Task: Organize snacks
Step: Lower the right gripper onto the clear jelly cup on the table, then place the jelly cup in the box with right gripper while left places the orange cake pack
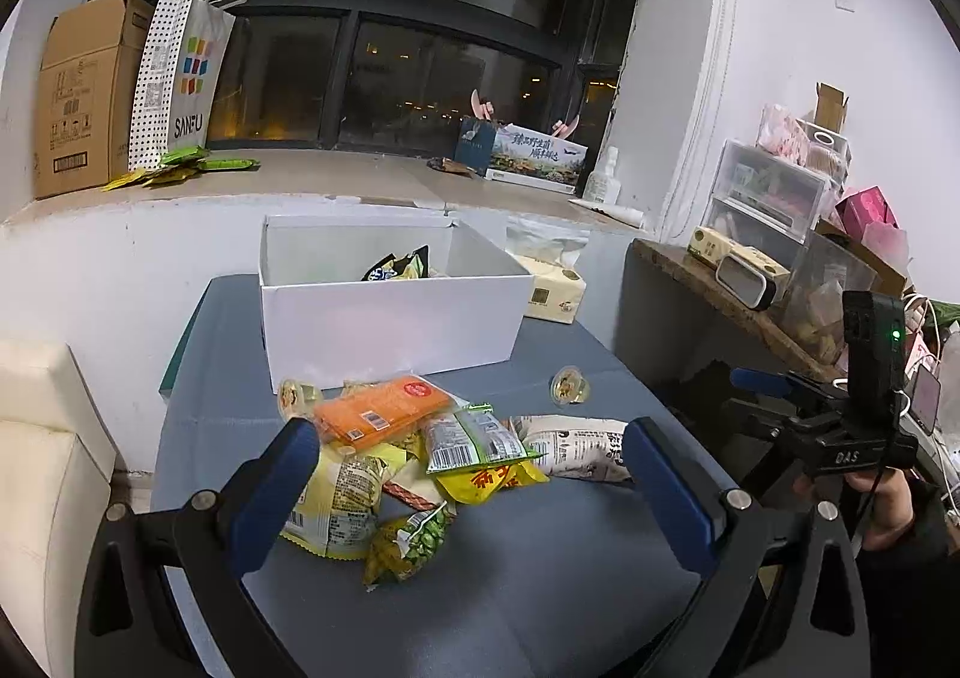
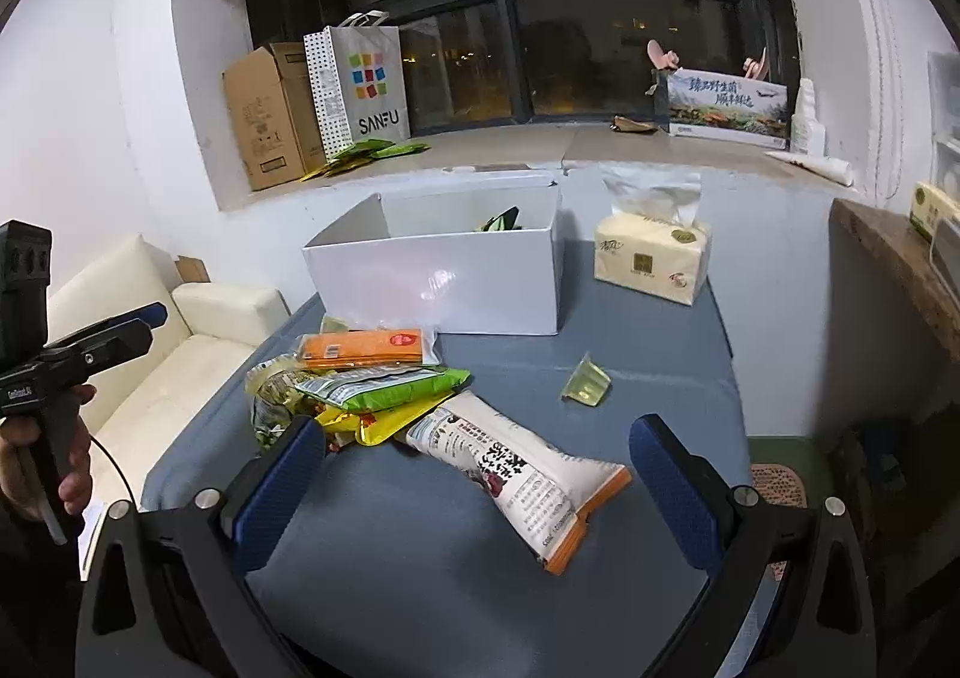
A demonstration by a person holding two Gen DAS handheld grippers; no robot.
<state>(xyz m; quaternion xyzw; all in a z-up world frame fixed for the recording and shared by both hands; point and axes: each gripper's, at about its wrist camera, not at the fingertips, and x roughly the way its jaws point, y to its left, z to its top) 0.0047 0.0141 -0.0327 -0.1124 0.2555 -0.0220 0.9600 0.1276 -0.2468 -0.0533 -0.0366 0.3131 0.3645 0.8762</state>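
Two grippers of mine hang over the grey table [image 2: 420,588], both spread wide and holding nothing. On the far half of the table stands the white box [image 1: 390,324], open on top, with one dark and yellow snack bag [image 1: 399,265] poking up inside it. Right of the box sits a cream tissue pack [image 2: 651,261], near but apart from it. Just in front of the box lies the heap of snacks. A white newsprint-patterned bag with an orange end [image 2: 528,474] lies at the heap's right edge, between the fingers of my right gripper [image 2: 477,450] in its view. An orange flat packet [image 1: 384,408] tops the heap nearest the box, with a green-and-white packet [image 1: 474,438] beside it over a yellow packet [image 1: 486,483]. A pale yellow bag [image 1: 342,498] lies by the left finger of my left gripper [image 1: 471,453], and a small green pea bag [image 1: 411,546] lies nearest me. One small jelly cup [image 1: 569,385] sits alone, apart from the heap on its right; another [image 1: 297,396] touches the heap's left edge.
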